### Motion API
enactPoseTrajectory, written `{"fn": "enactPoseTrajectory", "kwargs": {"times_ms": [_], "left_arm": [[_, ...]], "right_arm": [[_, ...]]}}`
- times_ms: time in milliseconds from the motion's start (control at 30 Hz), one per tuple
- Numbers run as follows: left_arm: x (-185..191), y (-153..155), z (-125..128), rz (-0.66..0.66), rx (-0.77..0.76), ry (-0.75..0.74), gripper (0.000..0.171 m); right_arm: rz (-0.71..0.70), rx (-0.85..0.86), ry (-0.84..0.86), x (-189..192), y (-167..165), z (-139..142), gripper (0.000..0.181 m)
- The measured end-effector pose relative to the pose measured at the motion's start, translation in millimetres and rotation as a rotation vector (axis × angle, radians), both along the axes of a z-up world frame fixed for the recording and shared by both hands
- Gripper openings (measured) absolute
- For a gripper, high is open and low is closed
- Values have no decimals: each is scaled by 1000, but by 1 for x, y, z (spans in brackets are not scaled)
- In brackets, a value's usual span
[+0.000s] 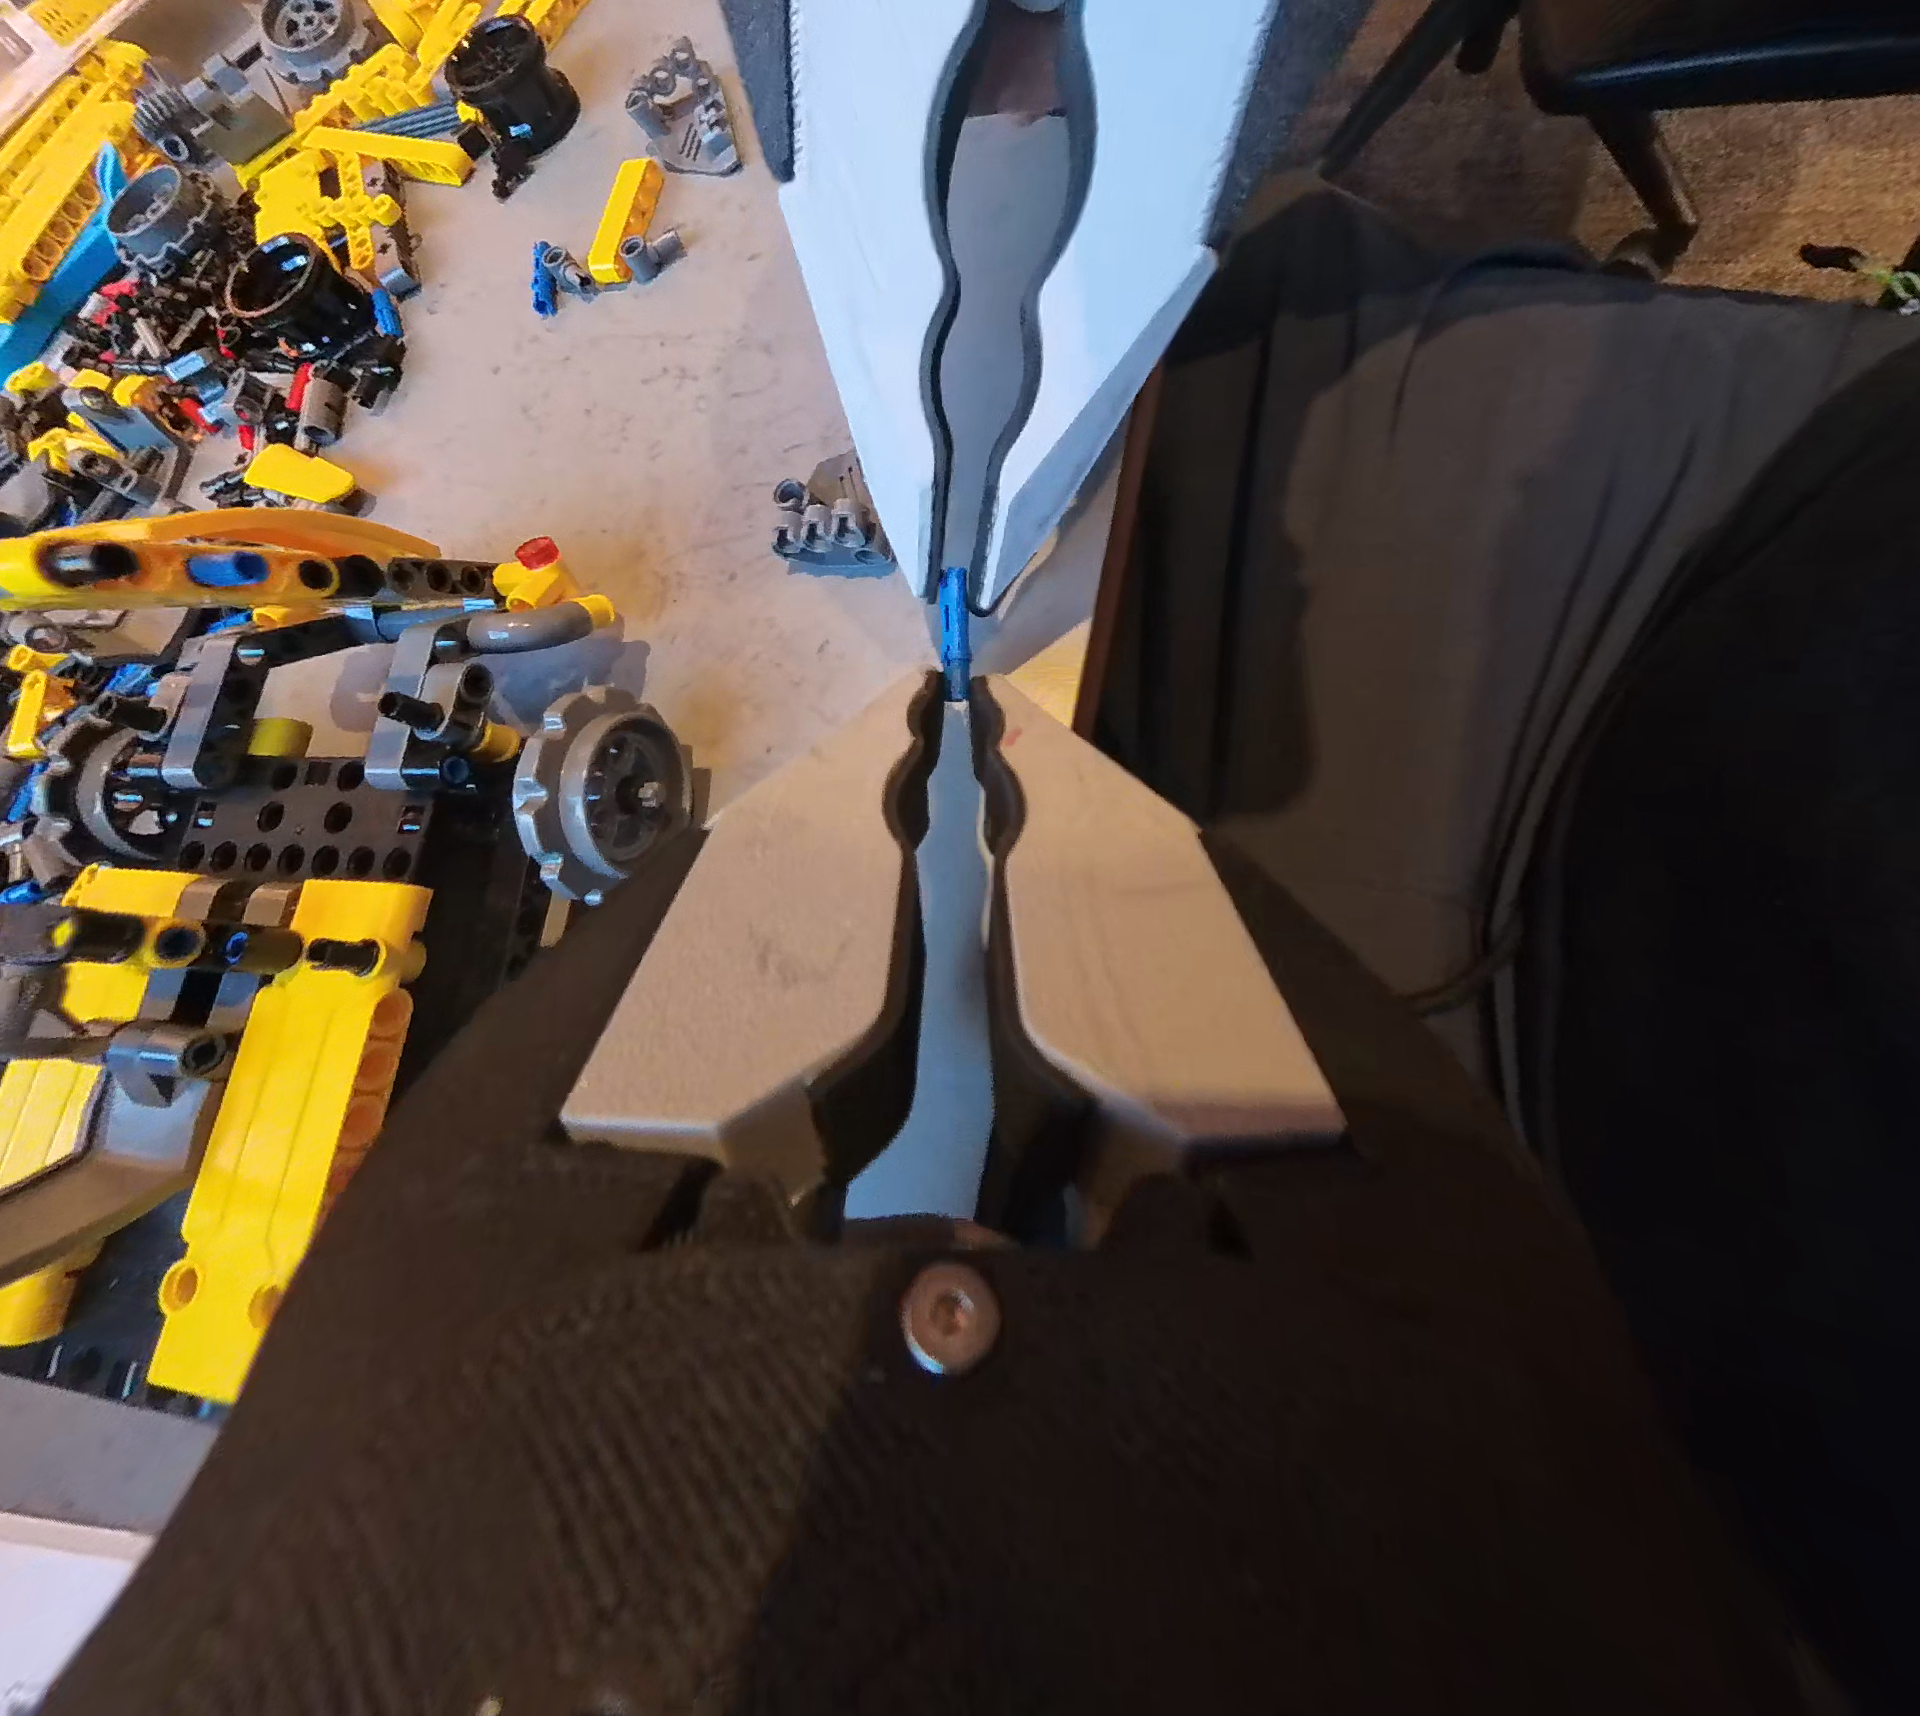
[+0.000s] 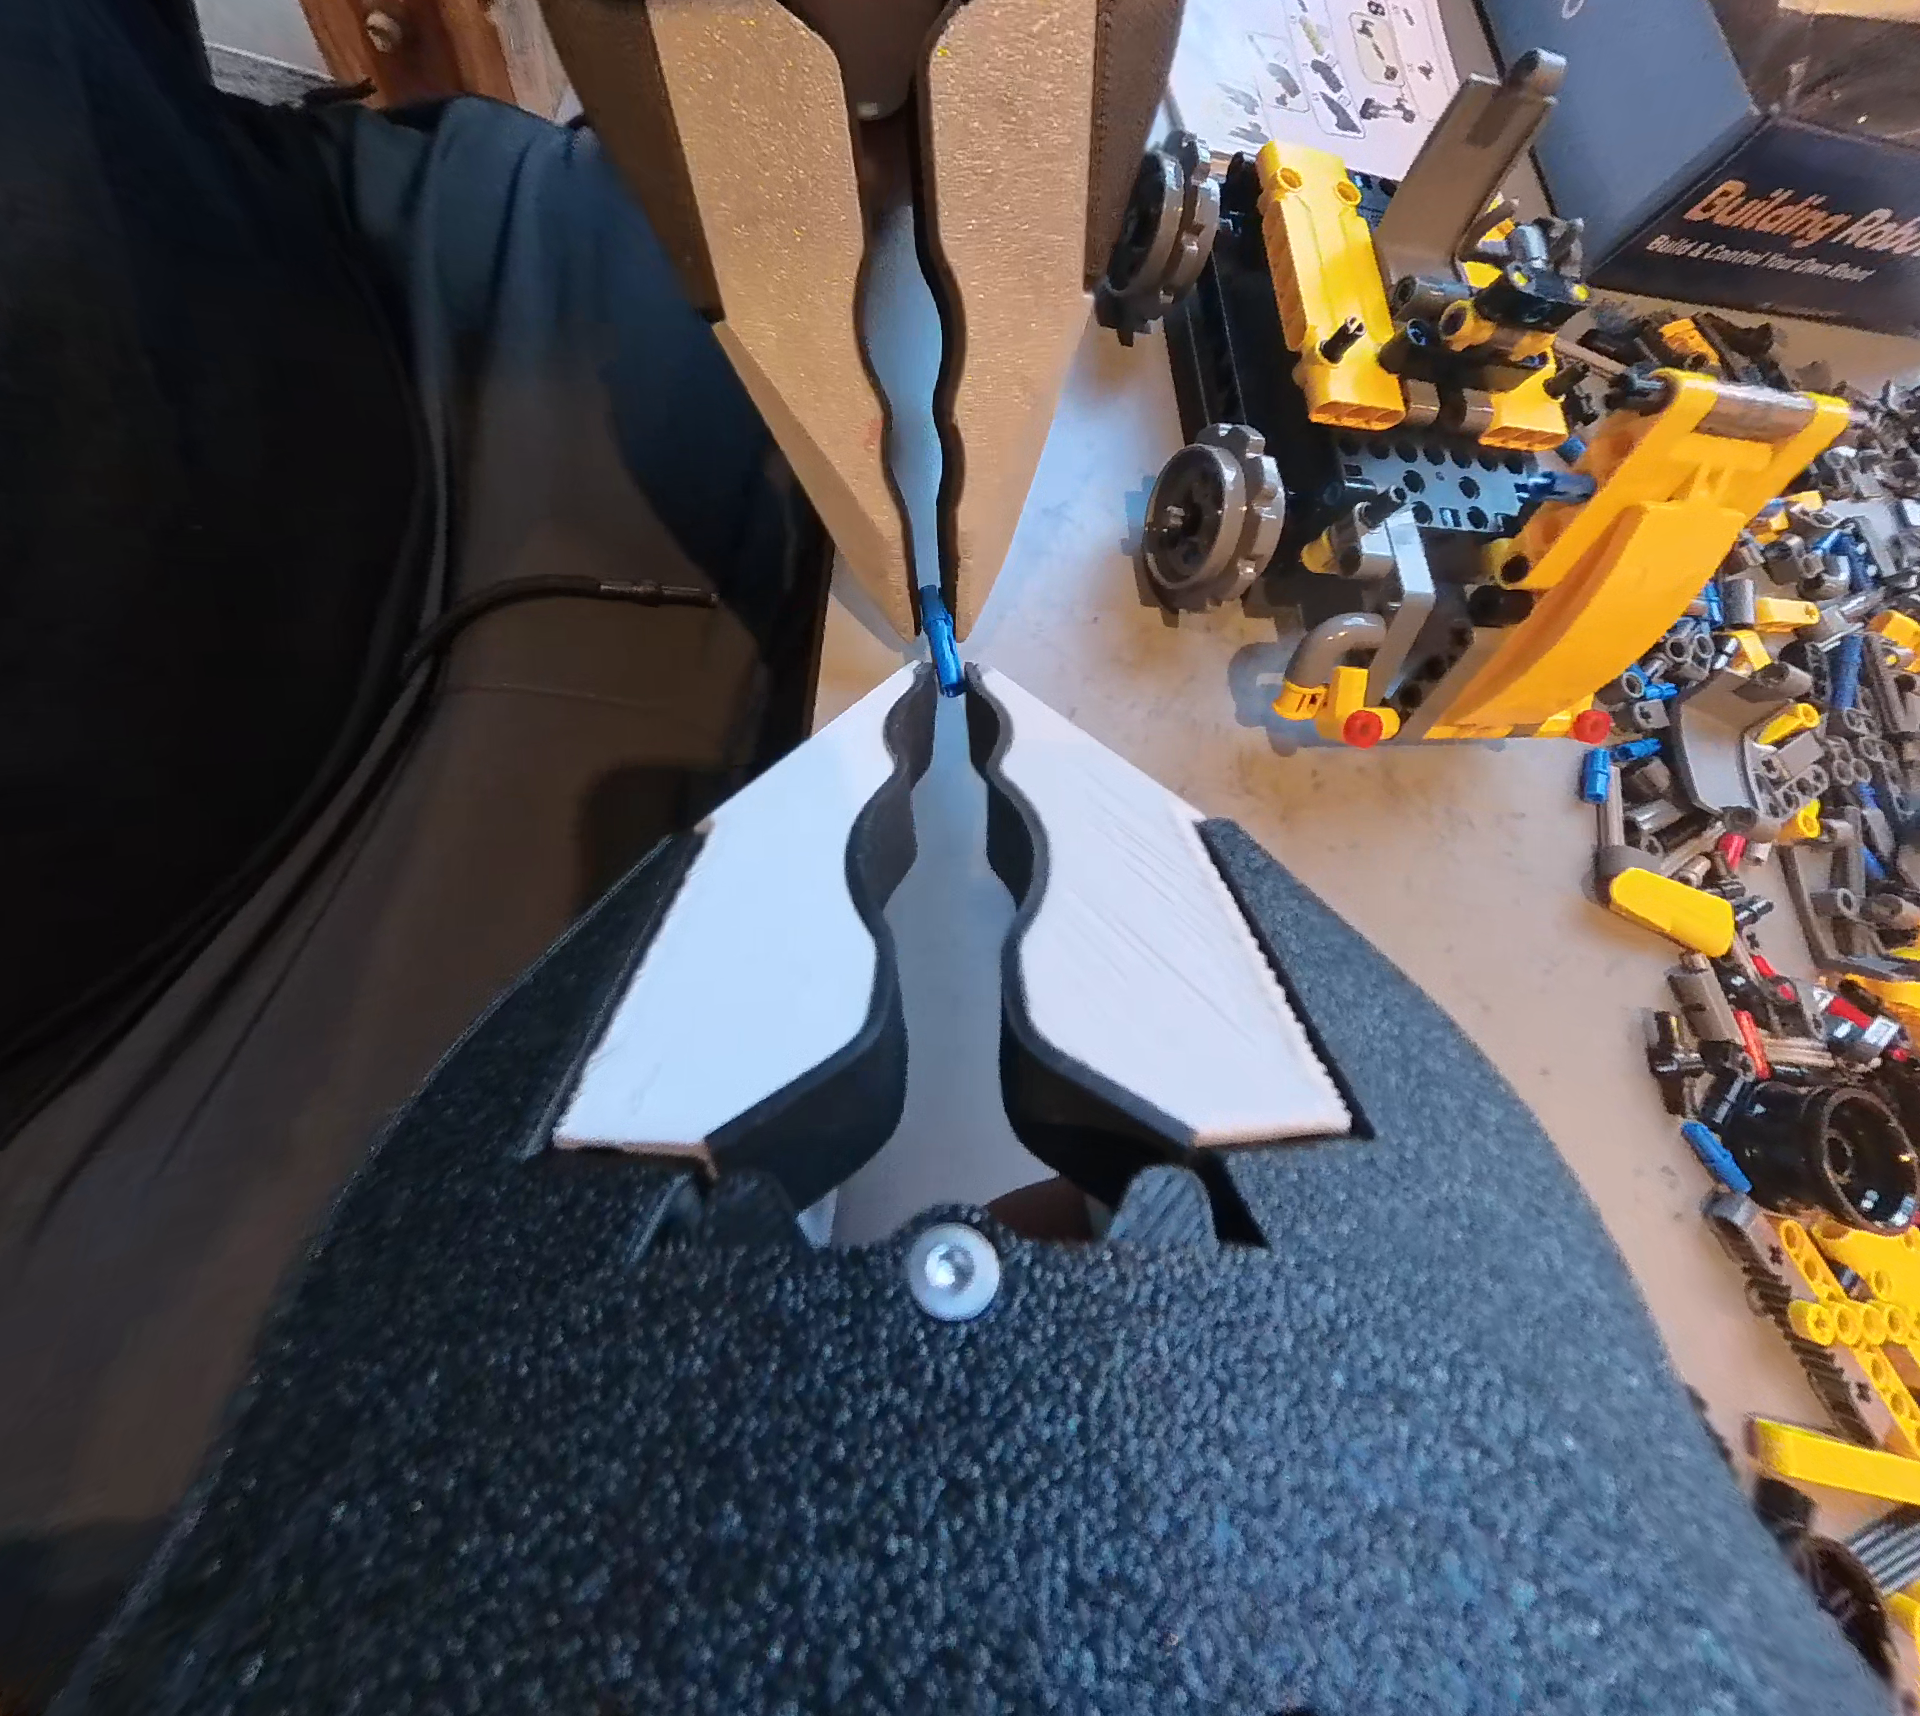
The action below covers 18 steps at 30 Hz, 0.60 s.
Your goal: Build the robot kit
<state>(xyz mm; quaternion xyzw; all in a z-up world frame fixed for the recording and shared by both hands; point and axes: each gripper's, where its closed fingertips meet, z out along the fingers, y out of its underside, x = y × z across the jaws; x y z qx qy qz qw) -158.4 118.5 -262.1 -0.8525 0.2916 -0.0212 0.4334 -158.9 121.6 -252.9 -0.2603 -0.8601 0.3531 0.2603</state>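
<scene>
A small blue connector pin [image 1: 952,627] is held in the air between the two grippers, which meet tip to tip above the table's near edge. My left gripper [image 1: 951,698], with tan-grey fingers, is shut on one end of the pin. My right gripper [image 2: 945,679], with white fingers, is shut on the other end. The pin also shows in the right wrist view [image 2: 943,653]. The right gripper [image 1: 954,588] comes in from the top of the left wrist view. The left gripper [image 2: 938,619] comes in from the top of the right wrist view.
A partly built yellow and black toy vehicle [image 2: 1455,440] with grey toothed wheels stands on the pale table [image 1: 665,419]. Several loose parts [image 1: 260,264] lie beyond it. An instruction sheet [image 2: 1320,4] and a dark box [image 2: 1662,56] lie behind. A person's dark clothing [image 2: 312,627] is alongside the table edge. Less than 4 cm separates the two grippers' tips.
</scene>
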Motion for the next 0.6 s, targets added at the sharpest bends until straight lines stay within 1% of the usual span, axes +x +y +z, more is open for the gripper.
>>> {"fn": "enactPoseTrajectory", "kwargs": {"times_ms": [33, 133, 200, 300, 600], "left_arm": [[0, 0, 0, 6, -3, -18, 3], [2, 0, 3, 14, -28, -111, 11], [3, 0, 7, 16, -32, -173, 11], [3, 0, 11, 17, -46, -249, 6], [7, -1, 11, -5, -53, -263, 5]], "right_arm": [[2, 5, 10, 0, 0, 1, 5], [3, 25, 49, -1, -1, 4, 5], [1, 47, 71, -1, 0, 5, 5], [8, 50, 100, 1, -2, 8, 5], [31, 74, 154, 2, -5, 9, 5]]}}
